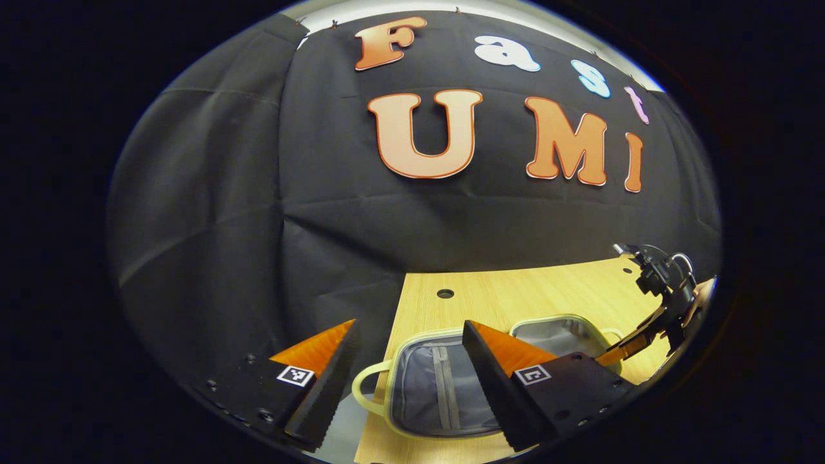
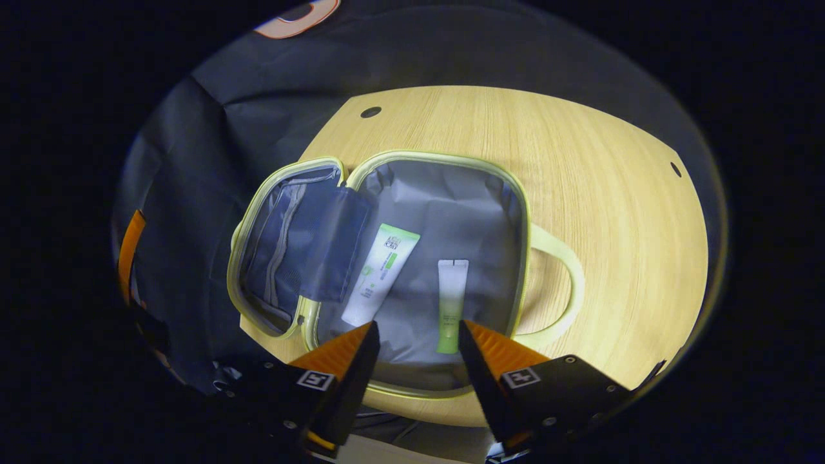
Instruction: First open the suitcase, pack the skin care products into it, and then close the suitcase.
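Observation:
The pale green suitcase (image 2: 525, 212) lies open flat on the wooden table (image 2: 612, 193), grey lining up. Two tubes rest in its right half: a larger white and green tube (image 2: 380, 274) and a smaller one (image 2: 452, 303) beside it. My right gripper (image 2: 417, 348) hovers open above the near rim, nothing between its fingers. In the left gripper view the open suitcase (image 1: 445, 386) lies below my left gripper (image 1: 406, 380), which stands open and empty. The right gripper (image 1: 664, 303) shows at the far right there, held over the case.
The lid half (image 2: 283, 245) with a mesh pocket and a loose flap lies to the left, reaching the table's left edge. A handle loop (image 2: 567, 277) sticks out to the right. Bare wood (image 2: 515, 122) stretches behind and right of the case.

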A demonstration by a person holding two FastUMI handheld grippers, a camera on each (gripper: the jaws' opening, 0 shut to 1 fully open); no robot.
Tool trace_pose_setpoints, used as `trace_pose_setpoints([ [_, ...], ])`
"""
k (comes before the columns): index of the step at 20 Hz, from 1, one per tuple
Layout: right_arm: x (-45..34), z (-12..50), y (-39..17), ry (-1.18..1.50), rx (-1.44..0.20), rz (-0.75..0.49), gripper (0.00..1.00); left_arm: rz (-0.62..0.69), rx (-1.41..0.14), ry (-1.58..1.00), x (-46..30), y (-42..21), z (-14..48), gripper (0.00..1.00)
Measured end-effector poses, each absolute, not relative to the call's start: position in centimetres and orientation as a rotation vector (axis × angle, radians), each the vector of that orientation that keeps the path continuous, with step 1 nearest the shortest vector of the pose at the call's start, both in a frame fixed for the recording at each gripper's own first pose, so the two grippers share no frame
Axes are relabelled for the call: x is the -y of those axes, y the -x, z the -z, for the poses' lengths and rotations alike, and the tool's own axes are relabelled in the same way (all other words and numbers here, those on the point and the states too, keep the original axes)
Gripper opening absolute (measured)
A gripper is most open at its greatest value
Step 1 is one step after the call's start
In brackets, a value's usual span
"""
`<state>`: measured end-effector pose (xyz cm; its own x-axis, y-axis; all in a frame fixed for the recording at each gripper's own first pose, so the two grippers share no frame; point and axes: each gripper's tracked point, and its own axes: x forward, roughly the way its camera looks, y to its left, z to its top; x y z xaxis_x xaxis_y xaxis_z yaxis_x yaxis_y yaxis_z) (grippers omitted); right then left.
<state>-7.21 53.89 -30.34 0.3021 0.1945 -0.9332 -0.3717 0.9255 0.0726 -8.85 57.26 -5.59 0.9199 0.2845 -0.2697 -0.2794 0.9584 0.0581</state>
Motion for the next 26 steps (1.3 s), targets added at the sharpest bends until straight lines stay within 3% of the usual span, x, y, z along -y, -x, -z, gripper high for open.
trace_pose_setpoints([
  [1,-54.5,29.8,7.1,0.138,-1.189,-0.392,0.89,-0.291,-0.294,0.025,-57.8,8.8,6.4,0.97],
  [3,-55.5,28.5,7.0,0.079,-1.156,-0.420,0.96,-0.306,-0.327,0.129,-59.8,8.9,8.7,0.97],
  [6,-56.1,27.0,6.7,0.024,-1.128,-0.441,0.96,-0.328,-0.368,0.312,-64.0,8.9,12.9,0.97],
  [14,-56.2,26.0,5.9,-0.106,-1.158,-0.398,0.96,-0.205,-0.504,0.795,-69.8,8.9,25.5,0.97],
  [20,-55.3,26.5,5.9,-0.107,-1.201,-0.355,0.96,-0.217,-0.544,1.054,-71.6,8.1,31.5,0.98],
  [25,-54.5,27.3,5.8,-0.114,-1.222,-0.327,0.96,-0.137,-0.549,1.128,-69.8,6.1,31.7,0.95],
  [26,-54.4,27.3,5.8,-0.108,-1.225,-0.326,0.96,-0.147,-0.566,1.116,-69.5,5.6,31.9,0.69],
])
